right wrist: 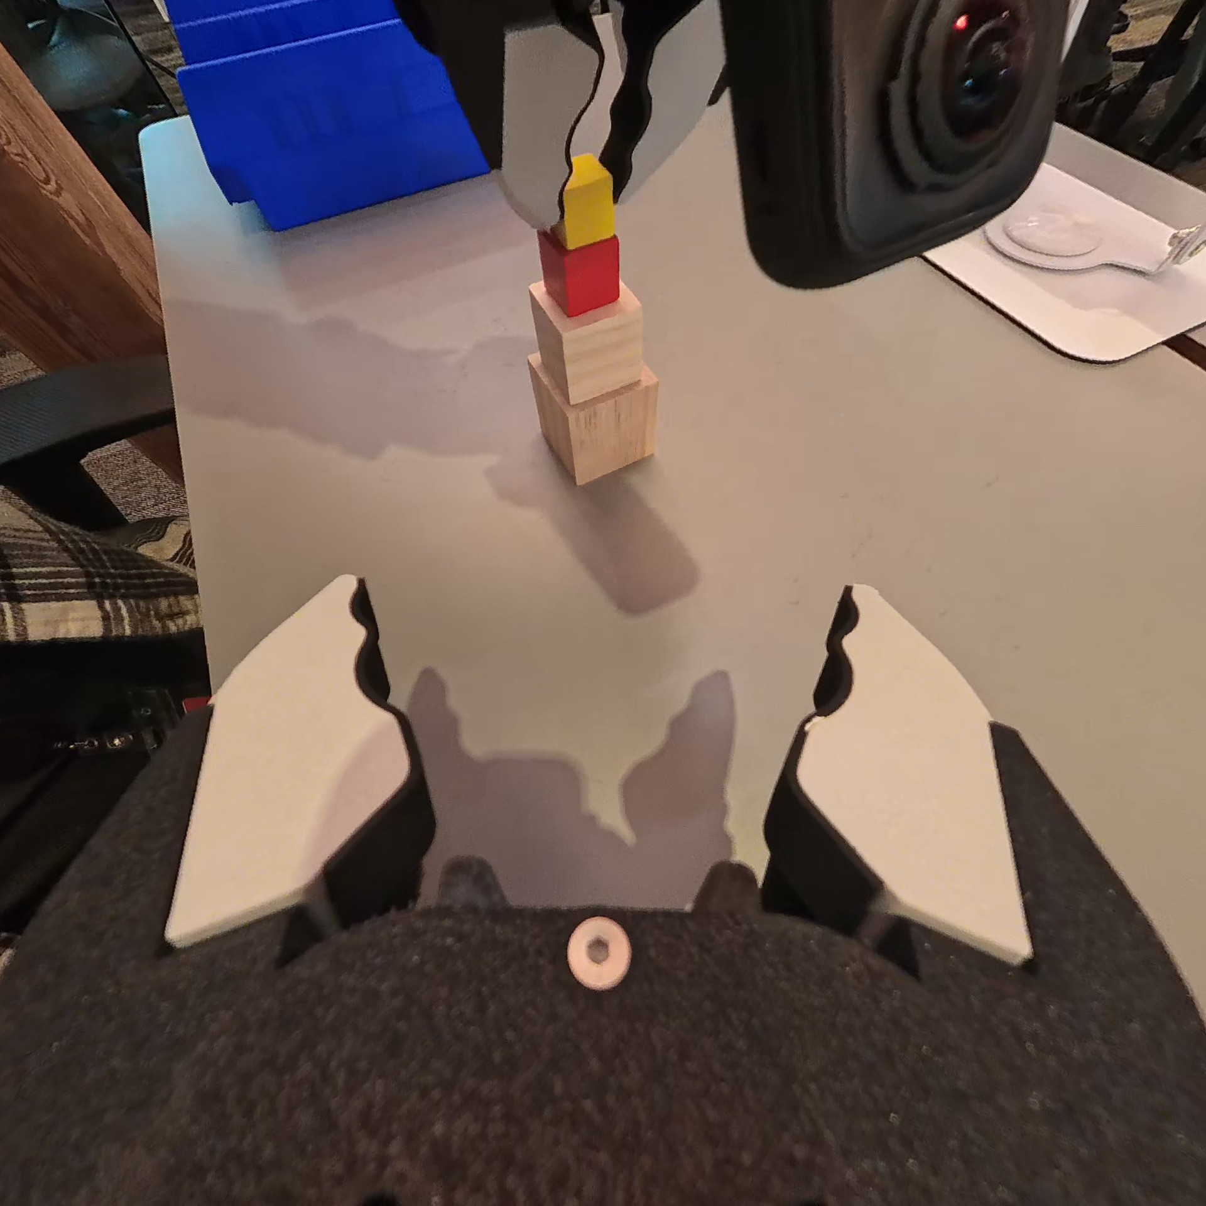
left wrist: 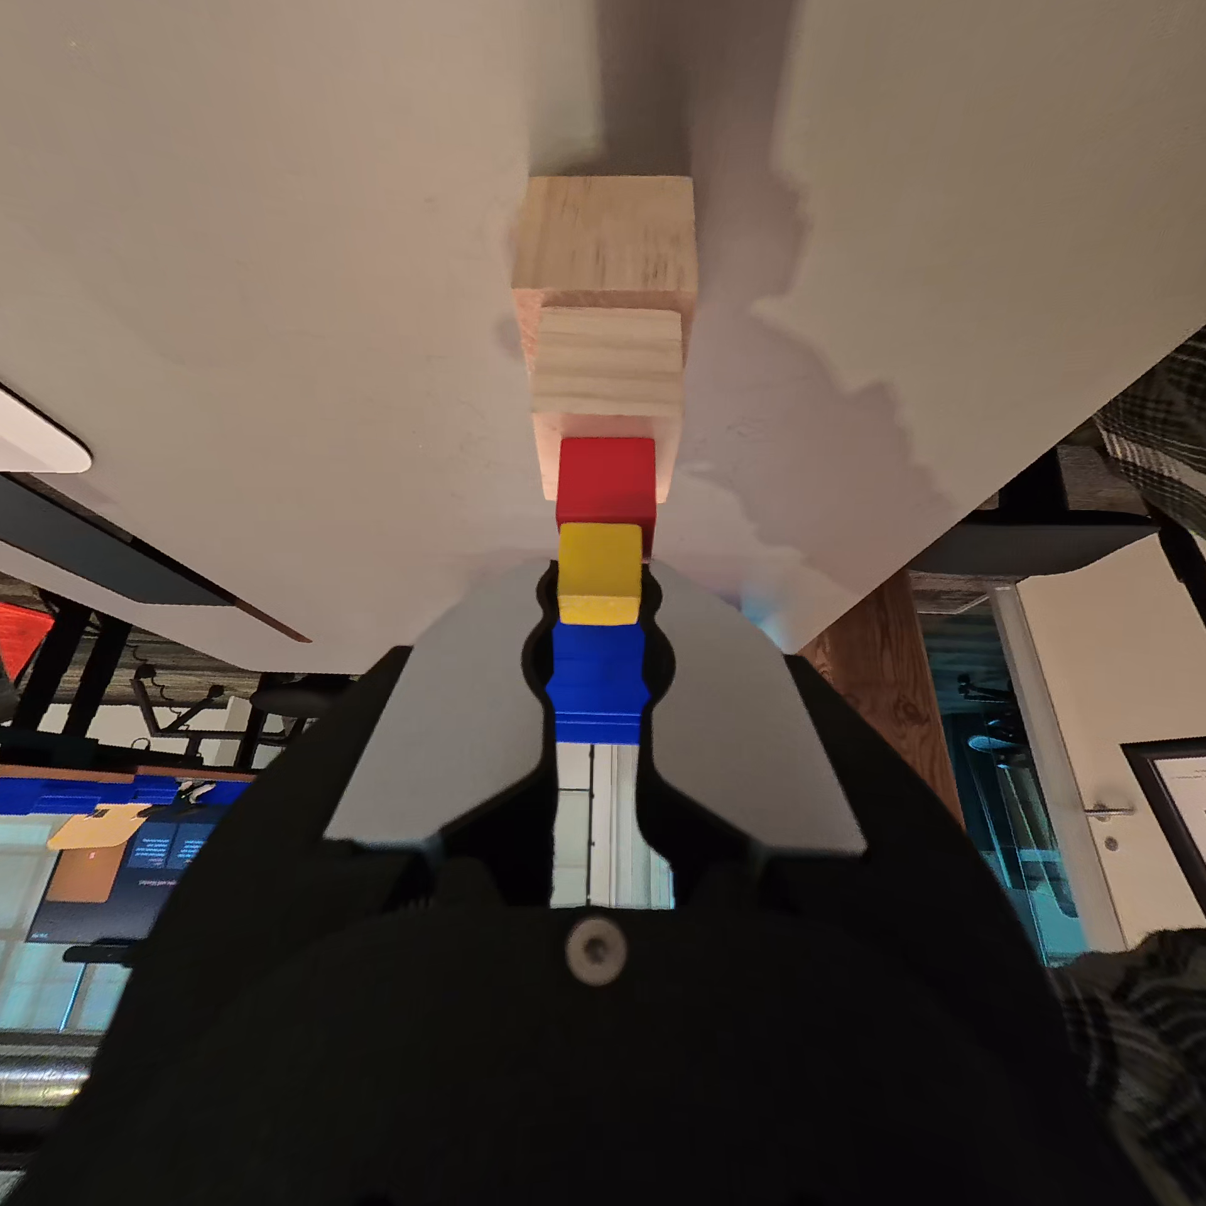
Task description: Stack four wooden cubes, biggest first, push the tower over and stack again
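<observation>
**Four cubes up, the yellow one just going on**

Your tower stands near the middle of the grey table (right wrist: 913, 522). The big wooden cube (right wrist: 597, 427) is at the bottom, then the smaller wooden cube (right wrist: 590, 349), then the red cube (right wrist: 581, 274). The yellow cube (right wrist: 589, 205) sits on top.

At the far left corner of the table sit blue bins (right wrist: 313, 124). You cannot see inside them.

Your left gripper (right wrist: 584, 179) comes down from above and pinches the yellow cube. Your right gripper (right wrist: 603, 652) waits by the near edge, jaws wide, holding nothing.

Next, I think, you let go, push the tower over and build again.
</observation>
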Available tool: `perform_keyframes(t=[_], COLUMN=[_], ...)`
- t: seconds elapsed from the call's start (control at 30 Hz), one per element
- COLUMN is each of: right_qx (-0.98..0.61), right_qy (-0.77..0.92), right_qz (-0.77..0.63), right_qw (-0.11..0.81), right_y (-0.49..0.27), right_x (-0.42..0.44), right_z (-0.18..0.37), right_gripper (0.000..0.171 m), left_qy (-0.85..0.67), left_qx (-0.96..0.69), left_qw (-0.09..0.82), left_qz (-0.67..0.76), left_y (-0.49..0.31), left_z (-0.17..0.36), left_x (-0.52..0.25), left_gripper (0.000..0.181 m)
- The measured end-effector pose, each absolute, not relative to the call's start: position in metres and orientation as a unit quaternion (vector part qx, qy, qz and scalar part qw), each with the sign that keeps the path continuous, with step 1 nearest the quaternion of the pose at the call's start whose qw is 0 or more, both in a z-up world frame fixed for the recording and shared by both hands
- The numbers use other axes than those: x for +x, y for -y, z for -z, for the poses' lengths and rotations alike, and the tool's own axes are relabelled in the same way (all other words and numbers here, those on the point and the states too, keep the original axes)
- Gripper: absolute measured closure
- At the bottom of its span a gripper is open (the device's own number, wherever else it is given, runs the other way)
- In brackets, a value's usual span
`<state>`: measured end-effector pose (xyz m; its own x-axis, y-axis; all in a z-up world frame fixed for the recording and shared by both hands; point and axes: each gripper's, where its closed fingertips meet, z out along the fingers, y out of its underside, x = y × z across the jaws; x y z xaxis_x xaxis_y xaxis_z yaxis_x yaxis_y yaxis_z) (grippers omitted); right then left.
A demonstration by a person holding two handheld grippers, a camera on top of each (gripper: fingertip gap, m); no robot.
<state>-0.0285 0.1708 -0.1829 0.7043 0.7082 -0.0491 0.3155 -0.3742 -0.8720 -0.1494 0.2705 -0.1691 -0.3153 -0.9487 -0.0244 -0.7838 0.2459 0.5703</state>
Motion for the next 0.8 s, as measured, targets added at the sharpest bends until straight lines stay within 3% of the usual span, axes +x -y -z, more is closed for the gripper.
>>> perform_keyframes(t=[0.13,0.5,0.8], right_qx=[-0.801,-0.801,-0.802], right_qy=[0.319,0.318,0.318], right_qz=[-0.214,-0.215,-0.211], right_qw=[0.459,0.459,0.459], right_y=[-0.171,-0.172,-0.172], right_x=[-0.028,-0.029,-0.027], right_z=[0.183,0.184,0.184], right_gripper=[0.043,0.042,0.042], left_qy=[0.771,0.780,0.765], left_qx=[0.565,0.575,0.642], left_qw=[0.161,0.123,-0.014], left_qz=[0.246,0.213,0.057], left_y=[-0.272,-0.274,-0.287], left_z=[0.170,0.149,0.104], left_x=[-0.148,-0.144,-0.158], left_gripper=[0.155,0.121,0.097])
